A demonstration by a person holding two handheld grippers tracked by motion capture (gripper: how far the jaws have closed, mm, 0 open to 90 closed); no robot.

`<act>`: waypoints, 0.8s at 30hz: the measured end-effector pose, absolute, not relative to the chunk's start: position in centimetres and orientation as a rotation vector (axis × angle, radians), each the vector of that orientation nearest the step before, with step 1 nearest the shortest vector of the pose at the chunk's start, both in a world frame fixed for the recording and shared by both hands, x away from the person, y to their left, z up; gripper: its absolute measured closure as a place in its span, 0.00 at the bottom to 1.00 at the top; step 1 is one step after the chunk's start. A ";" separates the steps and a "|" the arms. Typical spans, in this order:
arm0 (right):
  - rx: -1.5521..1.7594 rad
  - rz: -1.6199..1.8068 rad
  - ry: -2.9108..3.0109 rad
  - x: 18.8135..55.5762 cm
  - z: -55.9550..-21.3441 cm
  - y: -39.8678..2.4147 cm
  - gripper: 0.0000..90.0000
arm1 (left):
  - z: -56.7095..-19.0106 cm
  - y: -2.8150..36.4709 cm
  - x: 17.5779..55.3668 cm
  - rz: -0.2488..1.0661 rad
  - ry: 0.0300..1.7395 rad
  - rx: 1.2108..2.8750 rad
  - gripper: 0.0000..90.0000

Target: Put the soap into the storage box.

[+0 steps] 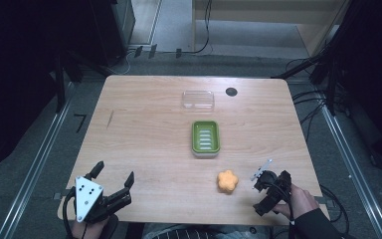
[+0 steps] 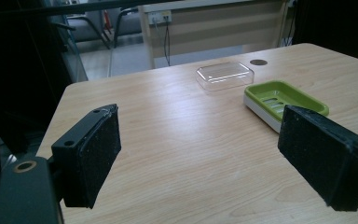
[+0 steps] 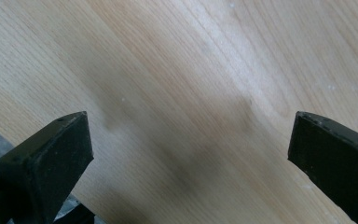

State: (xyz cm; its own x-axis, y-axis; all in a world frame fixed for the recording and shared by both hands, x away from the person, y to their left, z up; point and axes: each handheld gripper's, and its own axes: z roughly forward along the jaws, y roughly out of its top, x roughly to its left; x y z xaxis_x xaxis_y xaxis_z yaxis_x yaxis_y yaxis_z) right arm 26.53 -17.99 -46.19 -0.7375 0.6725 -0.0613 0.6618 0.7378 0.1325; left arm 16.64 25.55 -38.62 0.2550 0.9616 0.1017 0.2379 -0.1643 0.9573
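1. Nothing started yet, judging from the layout: orange flower-shaped soap lying loose on the wooden table, nearer the person than the green soap dish and slightly to its right, apart from it.
2. Green soap dish empty, its ribbed insert bare; clear plastic lid resting separately on the table just beyond the dish, not on it.
3. Likely work left: picking up the soap, setting it in the dish, perhaps closing the lid over it. All of that still to do.
4. Right gripper just right of the soap and below-right of the dish, tilted down toward the tabletop, not touching the soap; jaws spread wide with bare wood grain between them in the right gripper view.
5. Left gripper well to the left of the dish at the table's near edge, jaws wide apart, nothing between them, aimed across the table toward dish and lid.
6. Dark round grommet in the tabletop just right of the lid.
7. No brand, label or readable writing on soap, dish, lid or grippers; dots on the left gripper's grey plate carry no text.
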 end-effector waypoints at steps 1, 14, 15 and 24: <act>1.071 0.161 2.828 26.6 -46.2 -17.8 0.00 | -38.6 25.6 16.7 0.986 1.142 1.600 0.15; 0.989 0.200 2.813 26.8 -45.9 -16.2 0.00 | -38.6 25.4 17.0 0.975 1.127 1.609 0.15; 0.977 0.215 2.825 26.8 -45.8 -16.2 0.00 | -38.6 25.4 17.0 0.975 1.127 1.609 0.15; 0.963 0.244 2.841 27.1 -45.7 -15.0 0.00 | -38.6 24.9 17.3 0.971 1.117 1.621 0.15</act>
